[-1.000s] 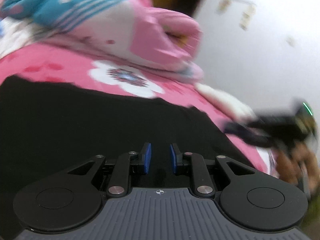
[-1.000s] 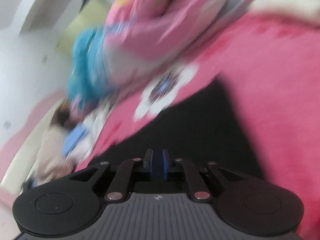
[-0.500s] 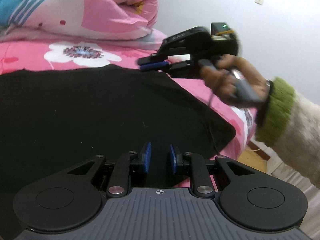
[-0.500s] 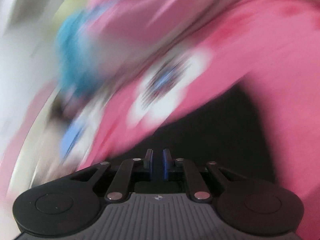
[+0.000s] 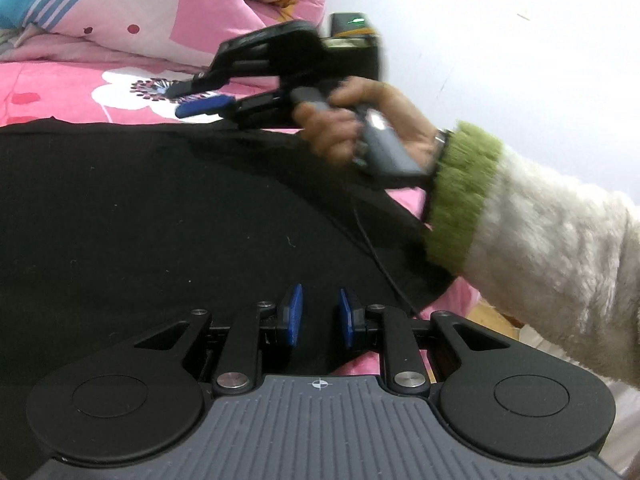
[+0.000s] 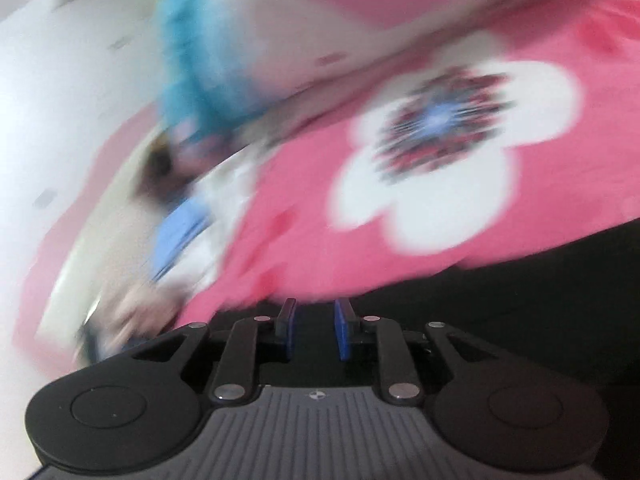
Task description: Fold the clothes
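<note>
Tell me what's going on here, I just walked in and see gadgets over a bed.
A person is folding a black garment spread on a pink flowered bedsheet. The right hand-held gripper reaches over the garment's far edge; its jaws have just been opening, with nothing between them. The left hand-held gripper hovers at the near edge, slightly open and empty.

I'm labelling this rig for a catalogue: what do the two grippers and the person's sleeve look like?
Both the left gripper and the right gripper have black linkages, blue pads and a ribbed grey body. The right one has a grey handle and a thin black cable. The sleeve is fluffy white with a green cuff.
</note>
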Tool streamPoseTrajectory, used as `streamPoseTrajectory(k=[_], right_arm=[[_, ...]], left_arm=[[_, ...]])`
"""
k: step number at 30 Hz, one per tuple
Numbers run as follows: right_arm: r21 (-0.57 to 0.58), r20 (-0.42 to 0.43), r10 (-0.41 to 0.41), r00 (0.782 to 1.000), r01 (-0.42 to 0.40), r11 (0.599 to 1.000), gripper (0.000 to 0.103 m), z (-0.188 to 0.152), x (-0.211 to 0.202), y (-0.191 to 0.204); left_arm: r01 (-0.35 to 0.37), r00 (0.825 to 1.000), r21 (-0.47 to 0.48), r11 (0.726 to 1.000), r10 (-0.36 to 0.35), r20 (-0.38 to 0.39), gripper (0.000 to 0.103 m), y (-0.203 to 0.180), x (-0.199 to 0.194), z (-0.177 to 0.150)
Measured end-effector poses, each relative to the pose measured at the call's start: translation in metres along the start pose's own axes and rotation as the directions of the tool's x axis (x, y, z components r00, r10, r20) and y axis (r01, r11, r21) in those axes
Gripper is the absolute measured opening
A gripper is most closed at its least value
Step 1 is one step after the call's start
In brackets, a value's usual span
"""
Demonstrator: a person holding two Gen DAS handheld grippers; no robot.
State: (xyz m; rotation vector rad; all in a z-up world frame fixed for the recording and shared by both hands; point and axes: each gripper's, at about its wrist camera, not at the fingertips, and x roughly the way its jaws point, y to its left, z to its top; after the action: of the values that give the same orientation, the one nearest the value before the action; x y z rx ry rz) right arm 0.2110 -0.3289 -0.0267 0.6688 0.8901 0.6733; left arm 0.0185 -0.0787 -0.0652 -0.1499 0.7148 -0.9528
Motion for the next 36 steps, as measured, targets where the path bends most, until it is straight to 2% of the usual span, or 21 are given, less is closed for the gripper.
streamPoseTrajectory(k=[2, 3, 4, 6, 7, 10, 11, 12, 14, 15, 17, 19, 22, 24, 28, 29, 31, 33, 35, 36], right_arm=[[-0.143, -0.117, 0.062, 0.991, -0.078, 0.987, 0.028, -0.020, 0.007, 0.024], [-0.223, -0.170, 0.060, 0.984, -0.098, 0.970, 0.037, -0.030, 0.013, 0.035], [-0.269, -0.204, 0.040, 0.978, -0.096, 0.959, 0.039, -0.035, 0.024, 0.041], [-0.253, -0.247, 0.028, 0.969, -0.093, 0.963, 0.038, -0.029, 0.050, 0.038], [-0.238, -0.245, 0.024, 0.969, -0.084, 0.968, 0.037, -0.024, 0.060, 0.036], [-0.152, -0.122, -0.003, 0.993, -0.015, 0.988, 0.035, 0.003, 0.075, 0.023], [-0.117, -0.074, -0.037, 0.997, 0.028, 0.993, 0.031, 0.008, 0.073, 0.018], [-0.079, -0.043, -0.062, 0.997, 0.058, 0.995, 0.025, 0.013, 0.072, 0.015], [-0.027, 0.011, -0.116, 0.993, 0.117, 0.993, 0.027, 0.021, 0.069, 0.013], [-0.051, 0.015, -0.123, 0.992, 0.123, 0.991, 0.027, 0.017, 0.066, 0.020], [-0.093, -0.029, -0.052, 0.998, 0.049, 0.994, 0.027, 0.005, 0.060, 0.038], [-0.163, -0.116, 0.002, 0.993, -0.021, 0.986, 0.027, -0.012, 0.063, 0.059], [-0.269, -0.272, 0.053, 0.961, -0.129, 0.954, 0.027, -0.039, 0.076, 0.091], [-0.301, -0.334, 0.056, 0.941, -0.162, 0.940, 0.027, -0.050, 0.100, 0.102], [-0.277, -0.305, 0.026, 0.952, -0.114, 0.954, 0.025, -0.034, 0.151, 0.100], [-0.262, -0.279, 0.014, 0.960, -0.090, 0.961, 0.025, -0.028, 0.161, 0.098], [-0.196, -0.169, -0.026, 0.985, -0.008, 0.981, 0.025, -0.007, 0.174, 0.089], [-0.155, -0.103, -0.059, 0.993, 0.042, 0.987, 0.026, 0.007, 0.175, 0.082], [-0.179, -0.112, -0.043, 0.993, 0.023, 0.984, 0.026, 0.007, 0.171, 0.088], [-0.215, -0.151, -0.007, 0.988, -0.026, 0.976, 0.026, 0.001, 0.166, 0.095]], left_arm=[[0.004, 1.000, -0.021, 1.000, -0.004, 0.009, 0.020, 0.004, -0.004, 0.002], [0.006, 1.000, -0.029, 1.000, -0.006, 0.012, 0.020, 0.007, -0.004, 0.004], [0.006, 1.000, -0.036, 0.999, -0.005, 0.011, 0.020, 0.010, -0.005, 0.006], [0.000, 1.000, -0.048, 0.999, 0.000, 0.001, 0.020, 0.015, -0.003, 0.007], [0.002, 1.000, -0.059, 0.998, -0.002, -0.003, 0.020, 0.017, -0.001, 0.008], [0.011, 1.000, -0.078, 0.997, -0.012, -0.011, 0.020, 0.022, 0.003, 0.012], [0.012, 1.000, -0.080, 0.997, -0.013, -0.012, 0.020, 0.023, 0.005, 0.015], [0.015, 1.000, -0.082, 0.997, -0.016, -0.012, 0.020, 0.024, 0.005, 0.017], [0.022, 1.000, -0.081, 0.997, -0.022, -0.007, 0.020, 0.026, 0.004, 0.021], [0.024, 1.000, -0.077, 0.997, -0.024, -0.001, 0.020, 0.027, 0.003, 0.023], [0.021, 1.000, -0.070, 0.997, -0.020, 0.014, 0.020, 0.034, -0.003, 0.027], [0.017, 0.999, -0.081, 0.997, -0.014, 0.030, 0.020, 0.039, -0.017, 0.024], [-0.015, 0.998, -0.095, 0.995, 0.021, 0.053, 0.020, 0.045, -0.039, 0.017], [-0.058, 0.996, -0.112, 0.992, 0.066, 0.066, 0.020, 0.050, -0.054, 0.010], [-0.121, 0.989, -0.185, 0.975, 0.134, 0.061, 0.019, 0.064, -0.071, -0.009], [-0.134, 0.988, -0.207, 0.969, 0.148, 0.054, 0.019, 0.068, -0.073, -0.013], [-0.123, 0.988, -0.227, 0.966, 0.141, 0.062, 0.019, 0.072, -0.077, -0.017], [-0.109, 0.989, -0.245, 0.963, 0.130, 0.073, 0.019, 0.075, -0.081, -0.020], [-0.098, 0.989, -0.252, 0.963, 0.121, 0.079, 0.019, 0.076, -0.087, -0.028], [-0.088, 0.990, -0.259, 0.962, 0.113, 0.082, 0.019, 0.076, -0.091, -0.034]])
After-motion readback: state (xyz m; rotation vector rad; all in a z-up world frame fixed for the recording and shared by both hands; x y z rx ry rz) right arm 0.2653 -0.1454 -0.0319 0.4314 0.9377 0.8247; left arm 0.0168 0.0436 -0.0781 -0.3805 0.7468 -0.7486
